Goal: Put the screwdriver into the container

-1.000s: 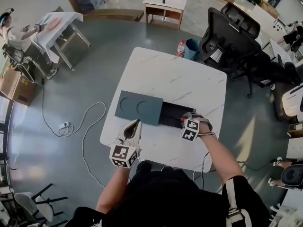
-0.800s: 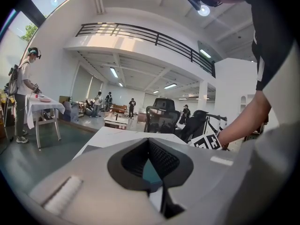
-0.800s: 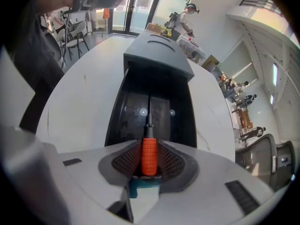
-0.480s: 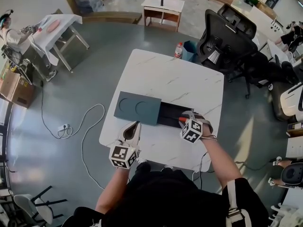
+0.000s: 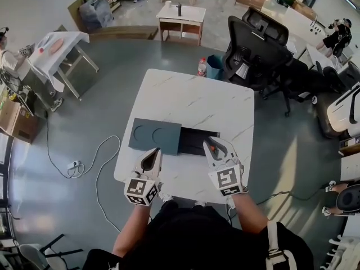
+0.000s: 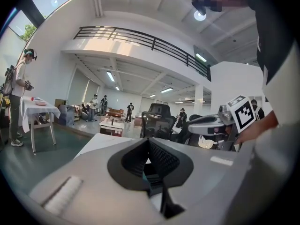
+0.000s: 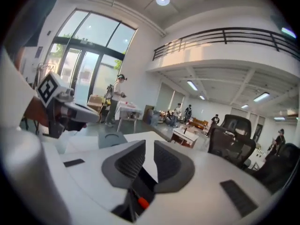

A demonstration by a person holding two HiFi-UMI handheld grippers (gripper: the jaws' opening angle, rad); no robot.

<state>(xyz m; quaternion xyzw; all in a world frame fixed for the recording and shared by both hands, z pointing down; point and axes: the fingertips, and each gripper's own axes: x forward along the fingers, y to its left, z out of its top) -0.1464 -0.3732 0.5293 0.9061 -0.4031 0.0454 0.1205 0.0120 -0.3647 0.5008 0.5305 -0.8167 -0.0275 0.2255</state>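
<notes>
1. Surface point(image 5: 191, 97): white, marble-patterned. It carries a black container point(image 5: 195, 140) near the edge closest to the person.
2. Lid point(image 5: 154, 135): grey, with two round recesses. It lies flat at the left end of the container and leaves the right part open.
3. Screwdriver point(image 5: 209, 149): it lies inside the open right part of the container. Only its orange handle part can be made out, against the black interior. In the right gripper view the same orange part shows below the jaws, down in the container and clear of the pads.
4. Right hand-held gripper point(image 5: 215, 144): held above the right end of the container and pointing forward, slightly downward. Its jaws have just been closing. They now stand at a narrow gap with nothing between them and nothing gripped.
5. Left hand-held gripper point(image 5: 152, 152): held above the near edge of the lid. Its jaws are brought together at the tips and carry nothing.
6. The two hand-held grippers are side by side and well apart, one at each end of the container.
</notes>
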